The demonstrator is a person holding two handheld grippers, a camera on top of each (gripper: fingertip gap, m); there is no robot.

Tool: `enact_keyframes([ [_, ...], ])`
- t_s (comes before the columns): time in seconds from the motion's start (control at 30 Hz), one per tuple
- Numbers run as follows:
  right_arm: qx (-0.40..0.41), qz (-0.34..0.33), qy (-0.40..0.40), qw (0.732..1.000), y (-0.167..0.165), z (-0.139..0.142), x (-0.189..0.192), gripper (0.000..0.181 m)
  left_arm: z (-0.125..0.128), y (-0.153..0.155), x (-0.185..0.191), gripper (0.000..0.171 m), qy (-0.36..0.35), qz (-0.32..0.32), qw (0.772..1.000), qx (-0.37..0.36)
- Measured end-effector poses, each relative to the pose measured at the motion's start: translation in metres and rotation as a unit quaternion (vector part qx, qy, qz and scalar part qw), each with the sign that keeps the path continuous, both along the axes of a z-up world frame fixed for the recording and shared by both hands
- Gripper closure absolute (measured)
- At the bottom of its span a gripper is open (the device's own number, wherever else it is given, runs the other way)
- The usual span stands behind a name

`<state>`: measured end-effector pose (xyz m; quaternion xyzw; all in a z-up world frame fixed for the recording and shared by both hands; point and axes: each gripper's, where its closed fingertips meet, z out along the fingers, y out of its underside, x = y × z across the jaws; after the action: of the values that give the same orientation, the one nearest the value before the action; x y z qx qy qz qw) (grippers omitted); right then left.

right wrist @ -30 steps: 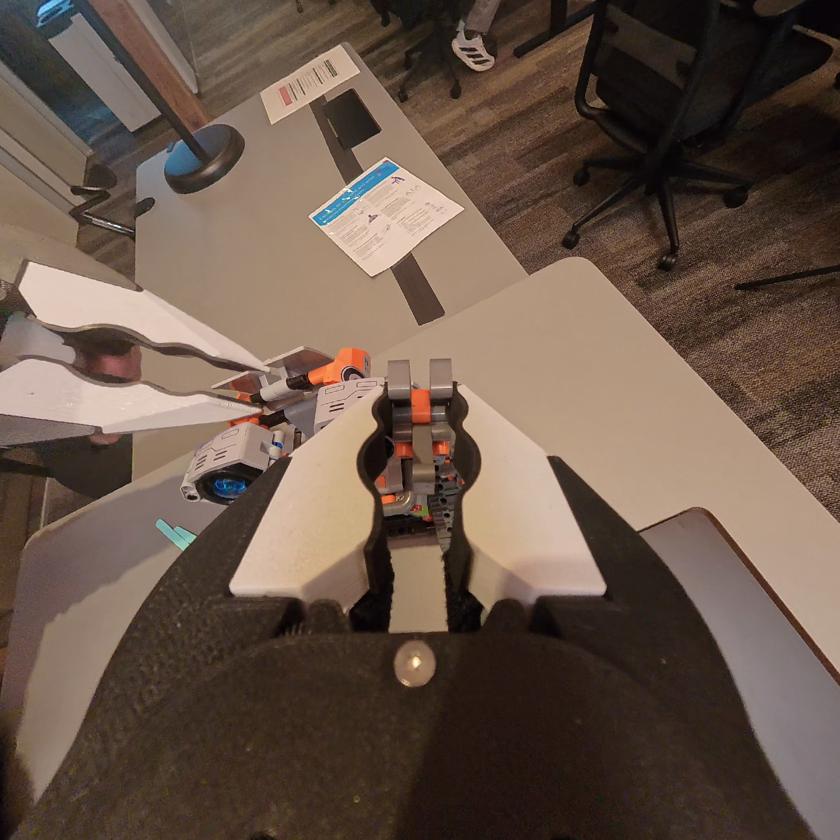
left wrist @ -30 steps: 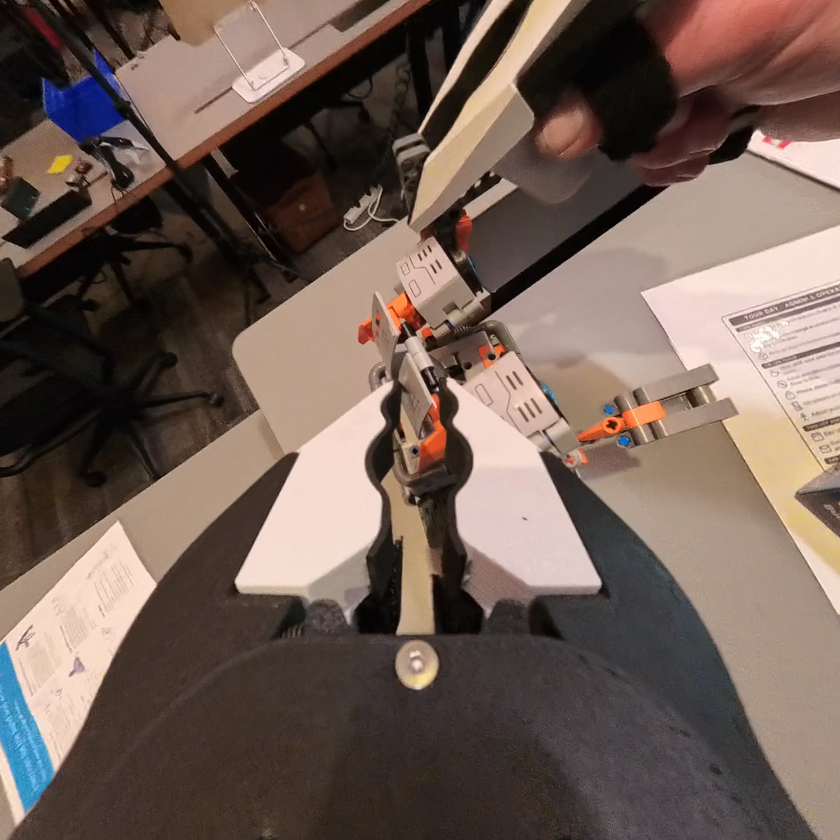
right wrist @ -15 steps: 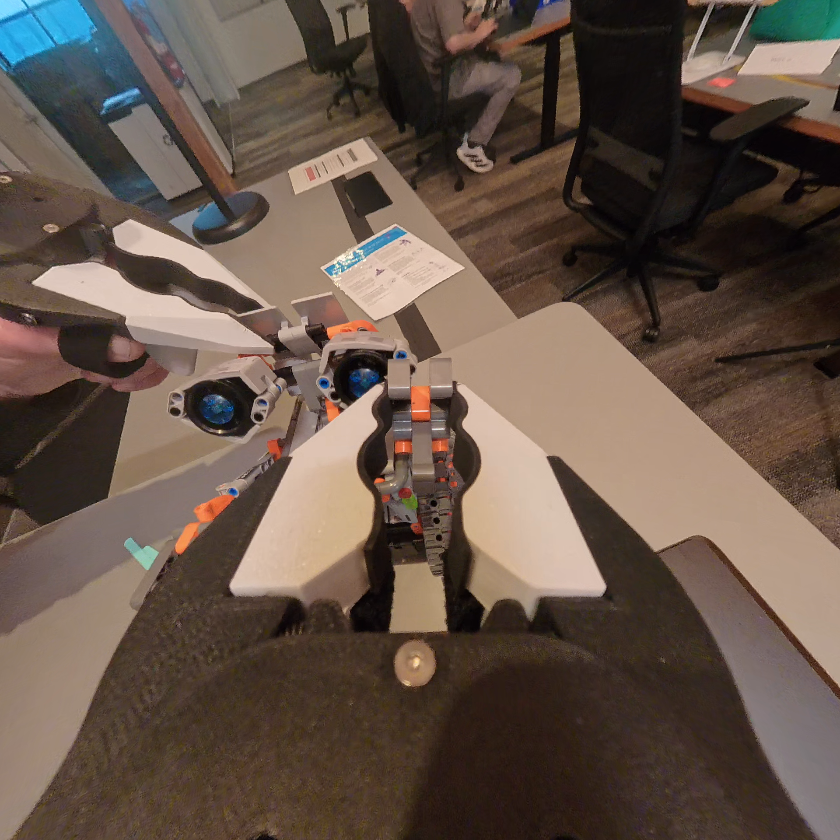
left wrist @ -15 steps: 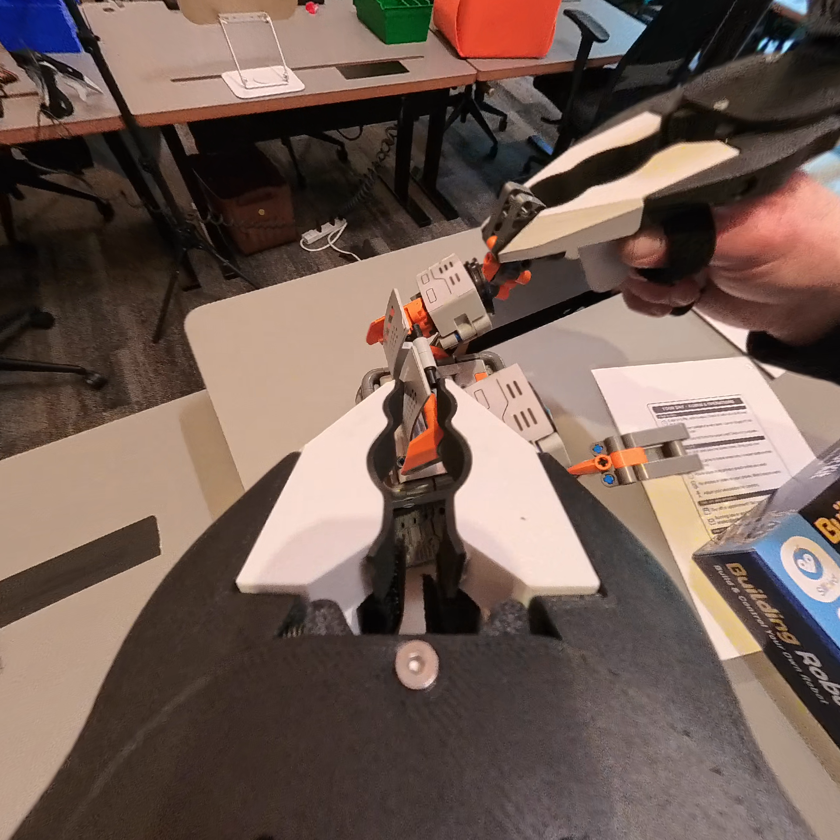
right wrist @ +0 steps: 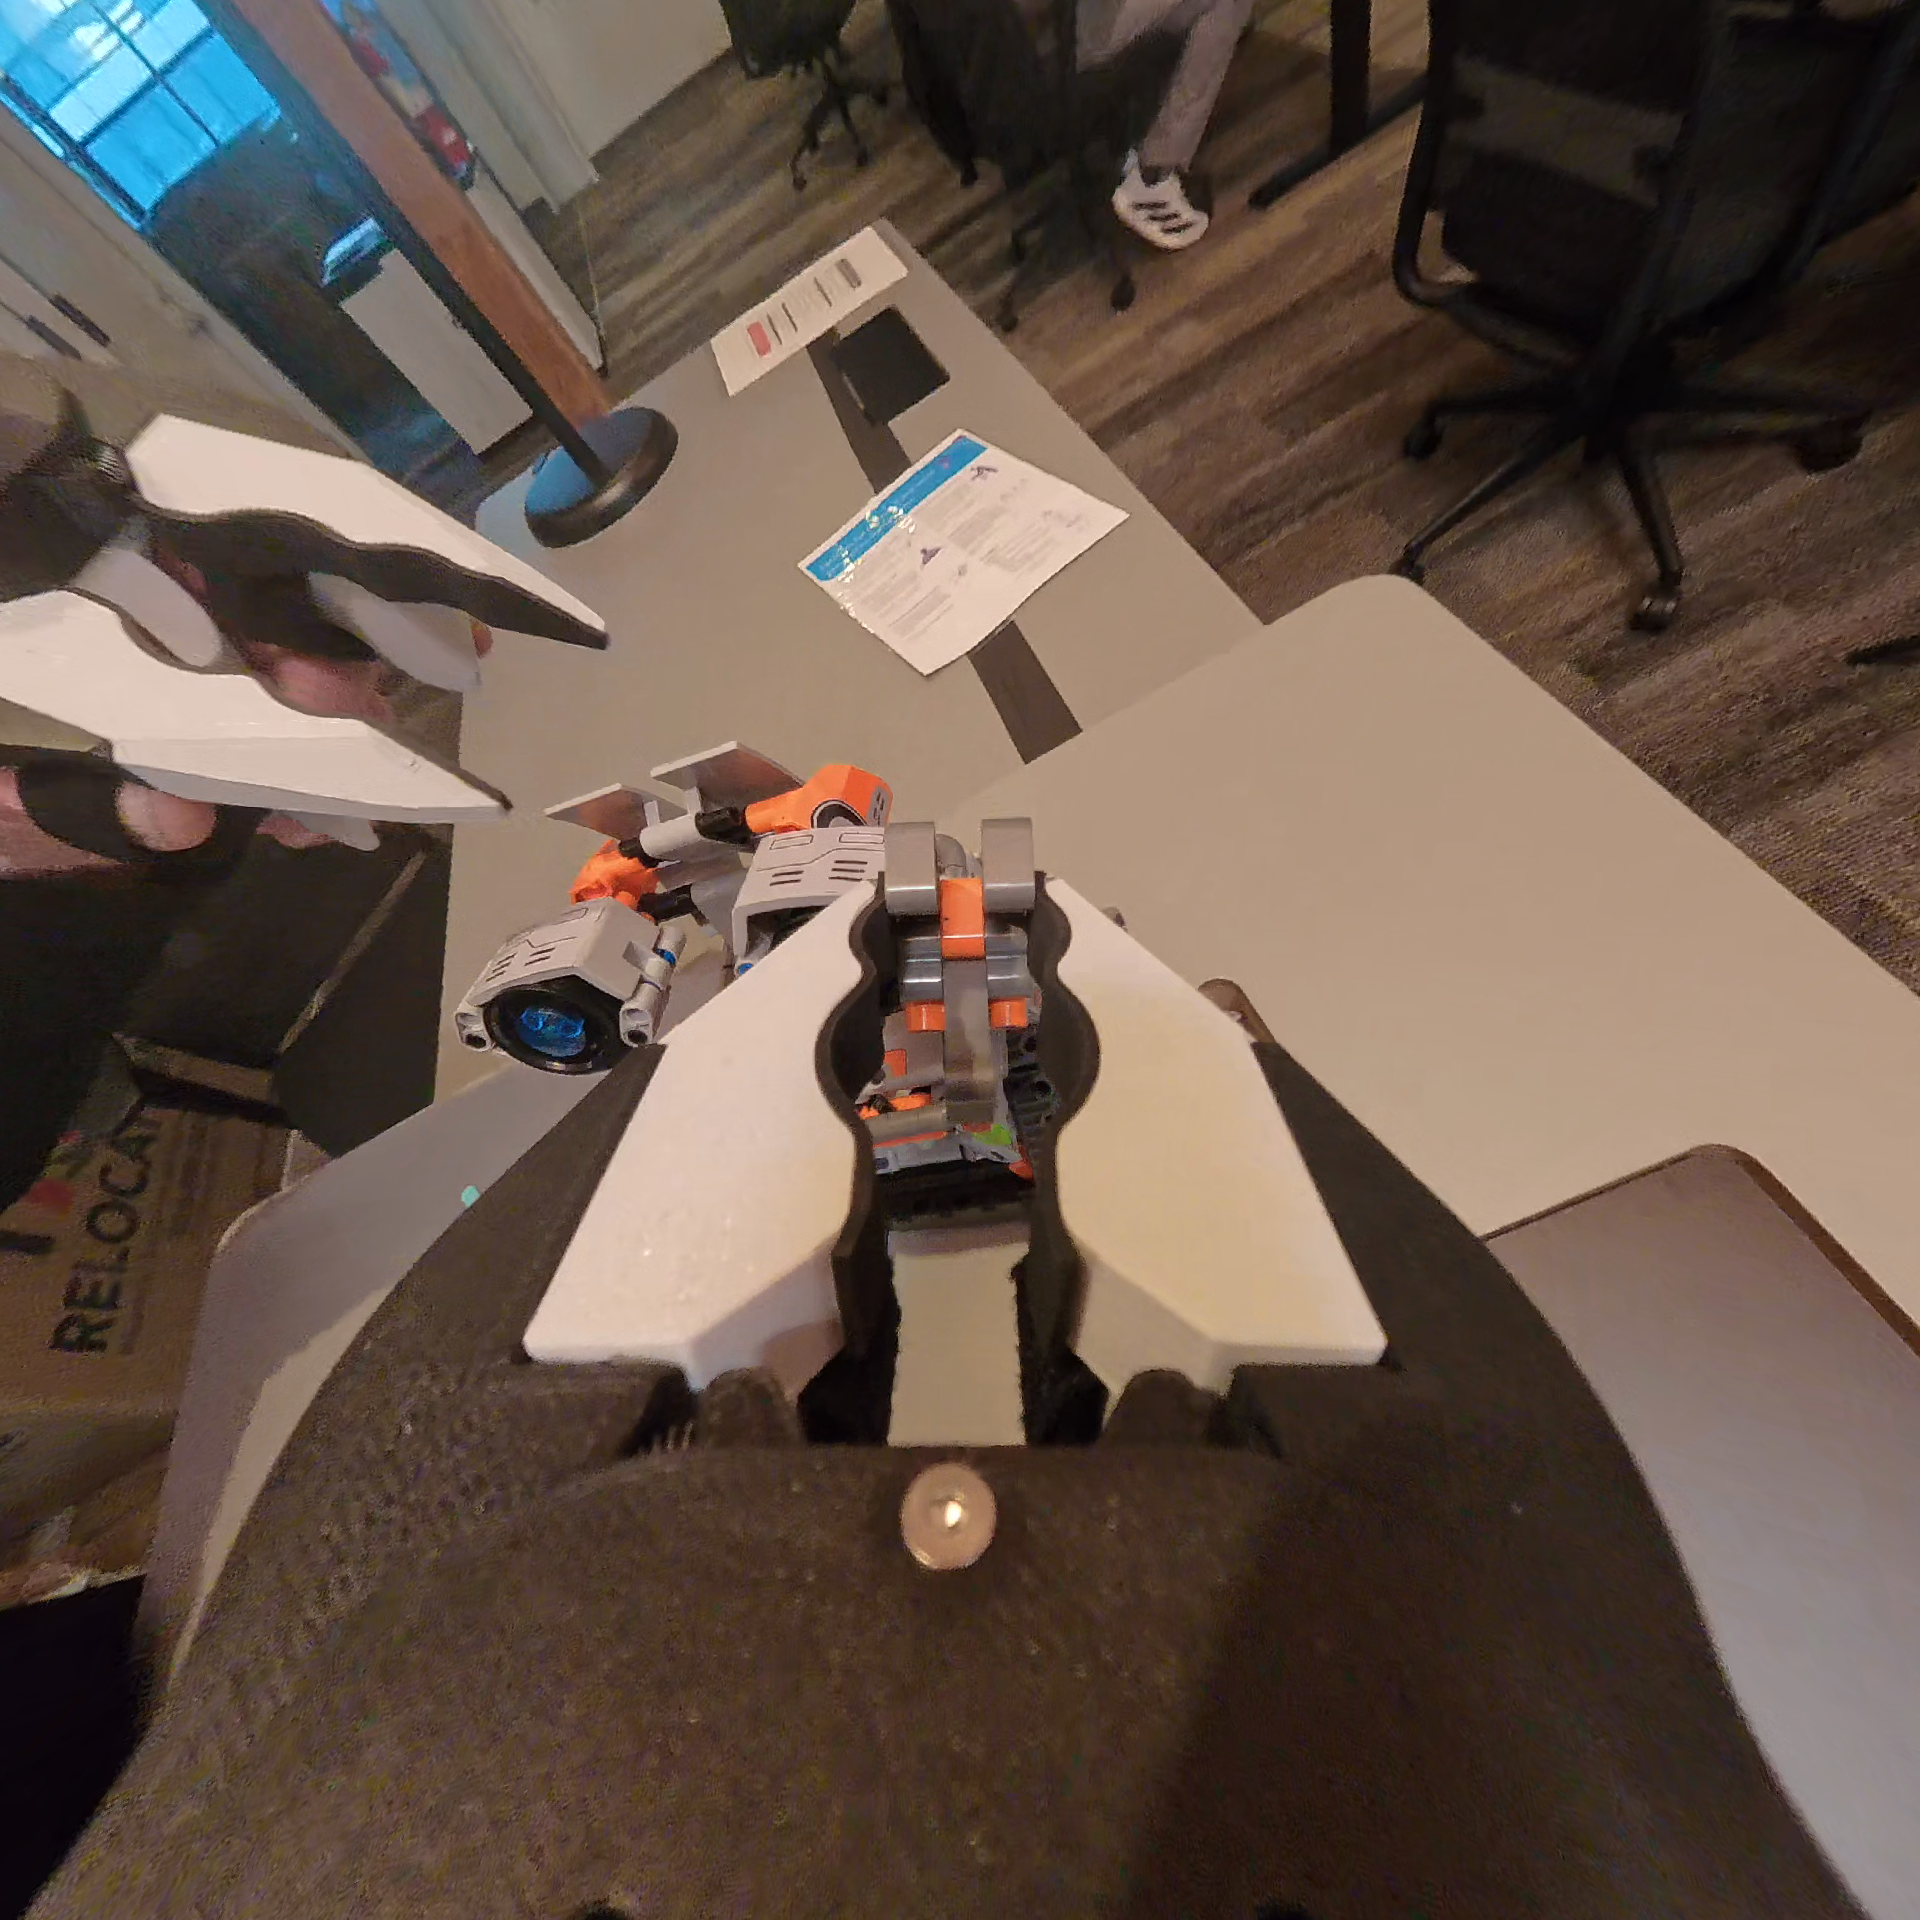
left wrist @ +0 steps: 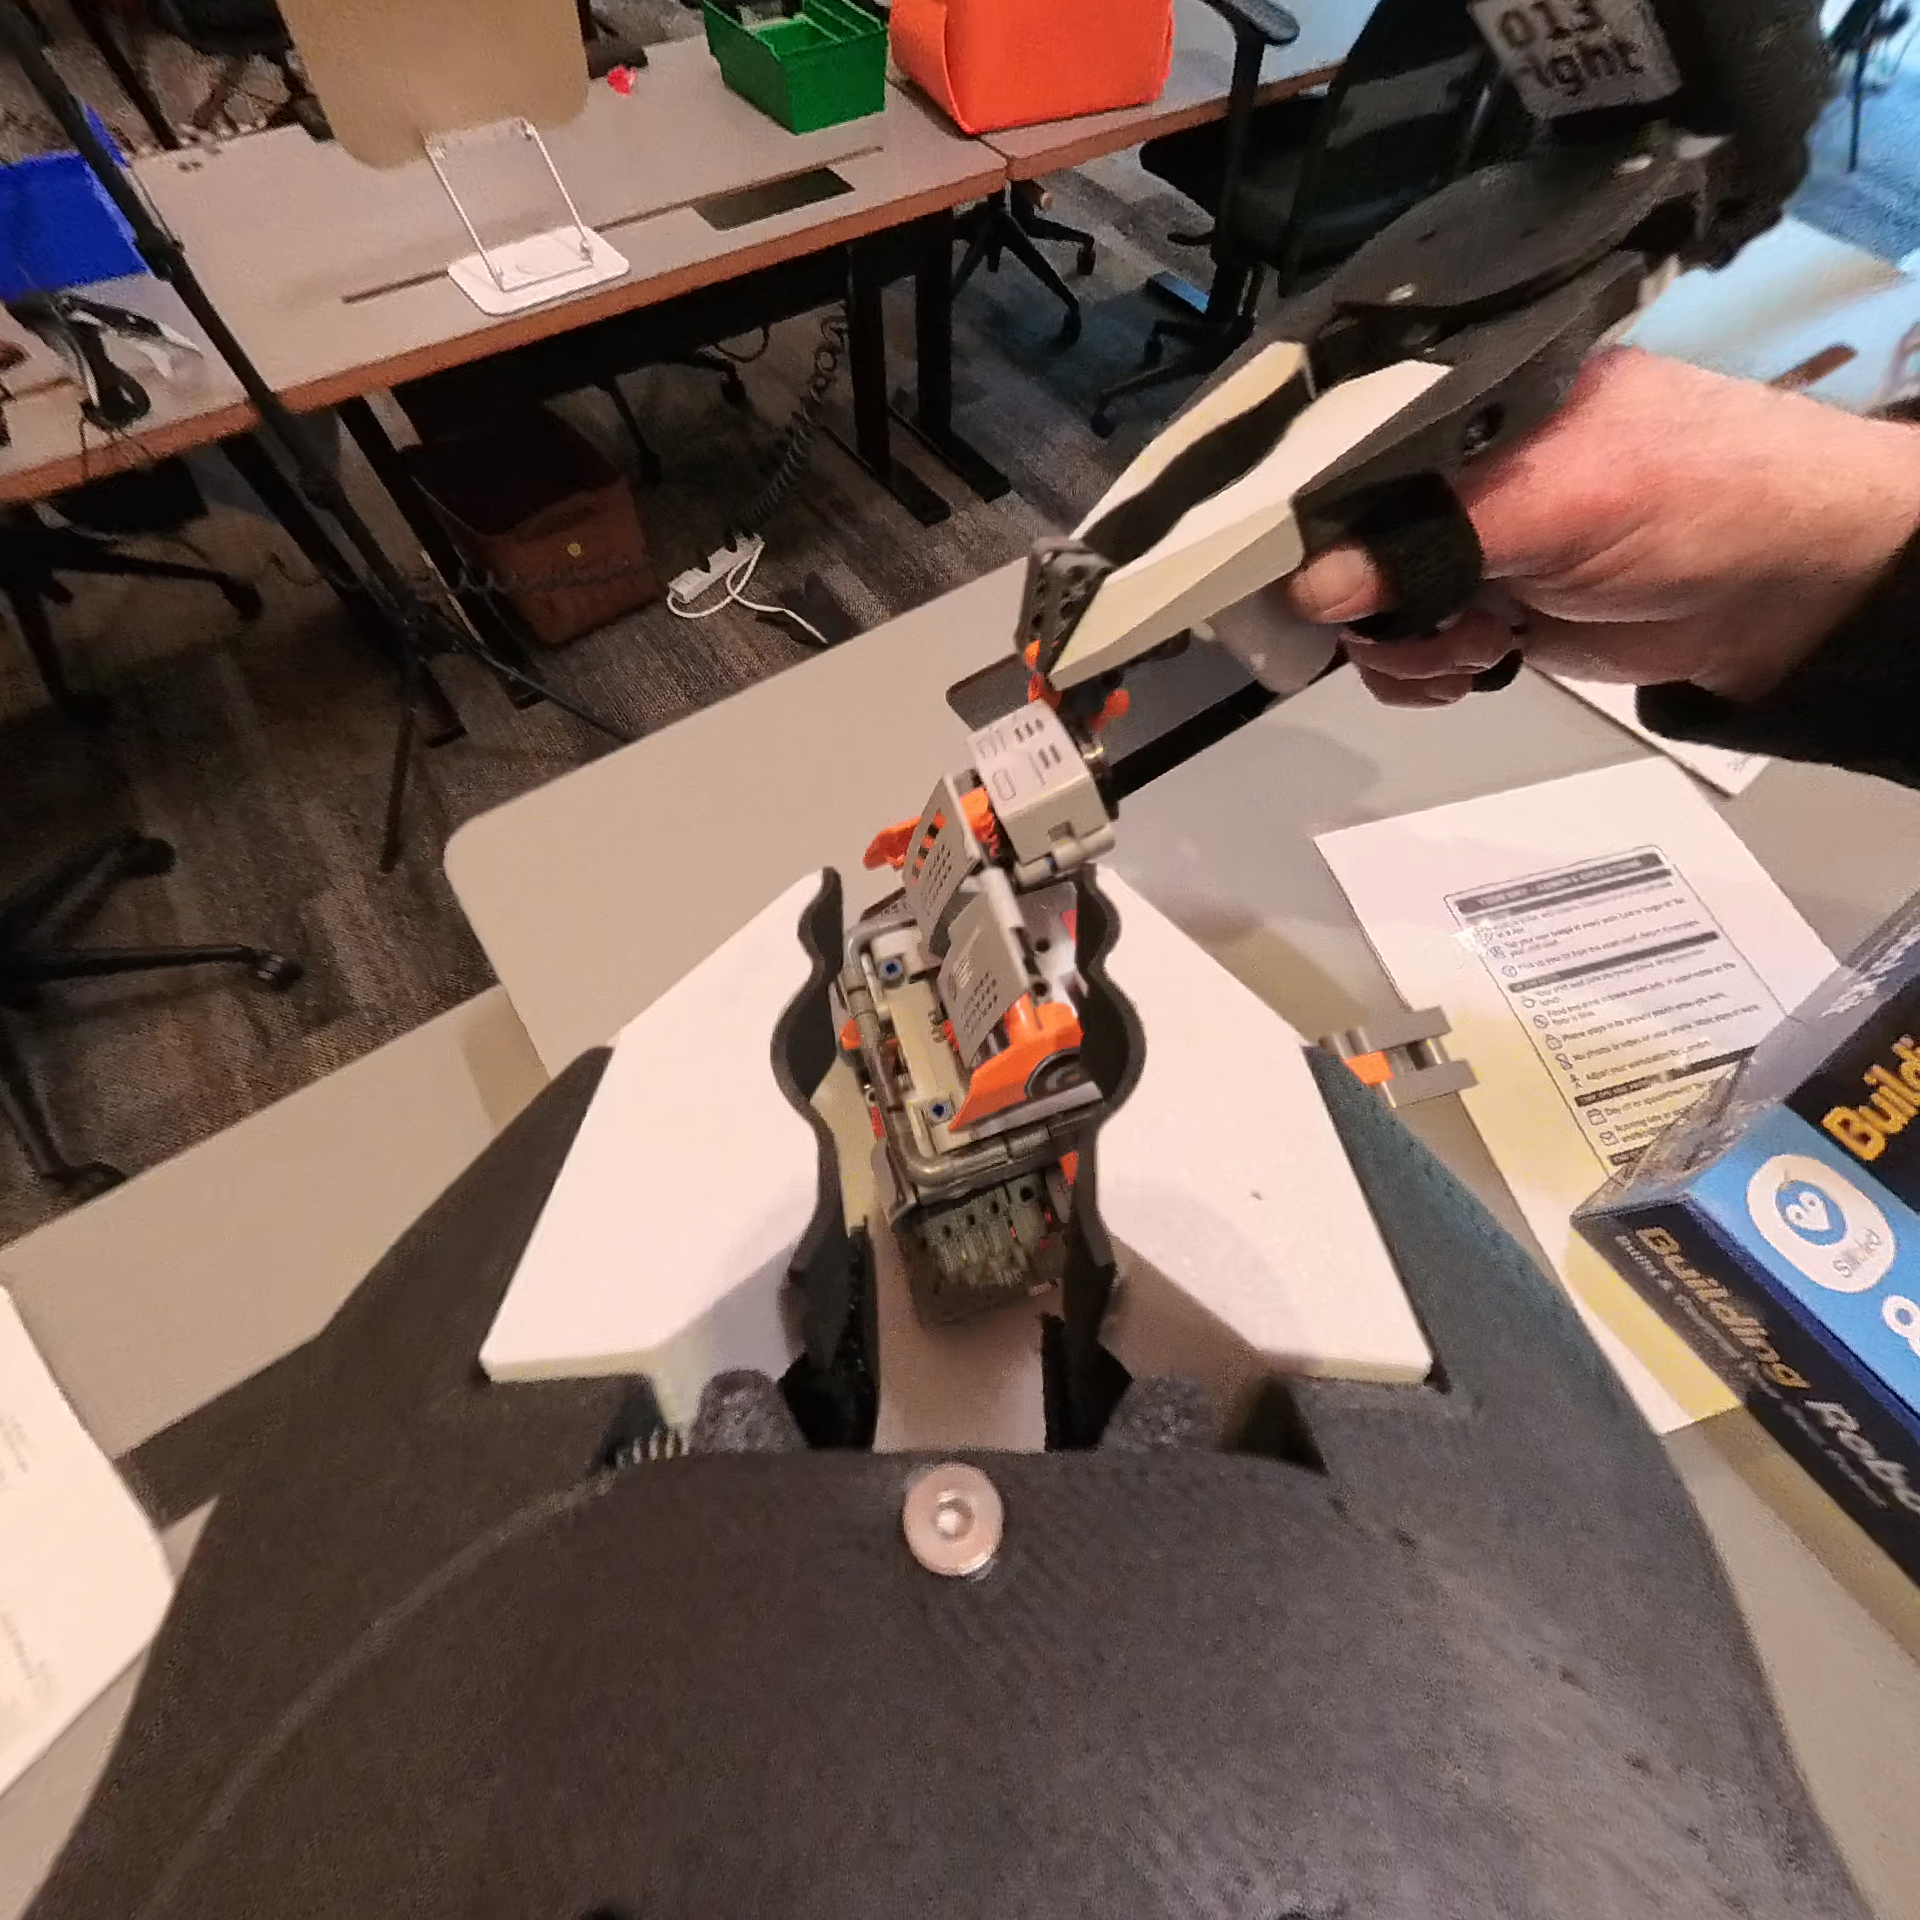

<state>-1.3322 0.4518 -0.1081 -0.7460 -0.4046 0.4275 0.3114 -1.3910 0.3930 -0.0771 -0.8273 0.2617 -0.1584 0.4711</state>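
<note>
Grey table (left wrist: 665, 852); printed sheet (left wrist: 1538, 935), seemingly flat.

Grey-orange brick robot (left wrist: 987, 997); blue box (left wrist: 1787, 1278); white claws.

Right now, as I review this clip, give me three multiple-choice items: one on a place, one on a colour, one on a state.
1. Where is the blue box? A on the floor; B at the right of the table, overlapping a printed sheet; C on a chair.
2. The grey brick robot has accents of: A orange; B purple; C pink.
3. The left gripper is: A shut on paper; B shut on the robot; C open.
Answers: B, its corner covers the sheet; A, orange pieces show among the grey; C, its fingertips stand wide apart.
</note>
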Motion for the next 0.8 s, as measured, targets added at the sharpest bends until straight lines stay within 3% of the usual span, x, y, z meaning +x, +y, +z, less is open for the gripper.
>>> enact_keyframes([
  [0.23, -0.080, 0.012, 0.020, 0.997, 0.007, -0.002, -0.001, 0.158, -0.015, 0.011, 0.014, 0.129, 0.099, -0.029, 0.994, -0.032],
  [0.37, -0.066, 0.011, 0.030, 0.997, 0.004, -0.004, 0.004, 0.146, -0.020, 0.015, 0.016, 0.130, 0.089, -0.028, 0.995, -0.036],
  [0.43, -0.099, 0.006, 0.067, 0.993, 0.003, -0.005, 0.007, 0.152, -0.023, 0.016, 0.015, 0.130, 0.088, -0.027, 0.995, -0.038],
  [0.67, -0.305, -0.001, 0.208, 0.929, 0.009, -0.011, 0.013, 0.157, -0.024, 0.021, 0.020, 0.132, 0.092, -0.032, 0.994, -0.040],
  [0.8, -0.377, 0.025, 0.248, 0.892, 0.010, -0.016, 0.009, 0.157, -0.028, 0.022, 0.019, 0.133, 0.094, -0.032, 0.994, -0.055],
])
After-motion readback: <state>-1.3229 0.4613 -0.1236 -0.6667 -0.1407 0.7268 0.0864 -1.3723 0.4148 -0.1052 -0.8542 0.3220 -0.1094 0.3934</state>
